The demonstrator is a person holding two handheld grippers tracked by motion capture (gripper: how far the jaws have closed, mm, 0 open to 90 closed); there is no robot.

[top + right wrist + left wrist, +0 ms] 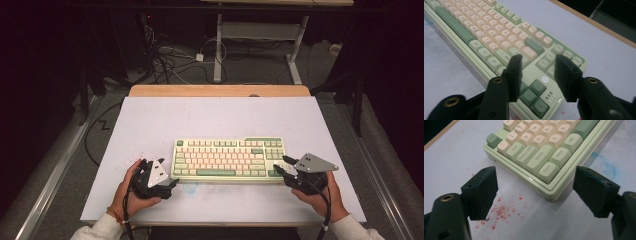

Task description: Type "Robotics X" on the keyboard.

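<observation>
A pale green keyboard [229, 159] with cream and green keys lies across the middle of the white table. My left gripper [170, 175] rests at its front left corner. In the left gripper view this gripper [537, 175] stands wide open, its jaws on either side of the corner by the Ctrl key of the keyboard [541, 152], touching nothing. My right gripper [281, 165] is at the keyboard's right end. In the right gripper view its jaws [538, 60] hover partly apart above the keys near the arrow cluster of the keyboard [499, 37], holding nothing.
The white mat [215, 117] covers the table, with a wooden edge [220, 90] at the far side. Red specks [501, 211] and a blue smear [609, 167] mark the mat near the keyboard's front. Cables and a desk frame [218, 50] lie on the floor beyond.
</observation>
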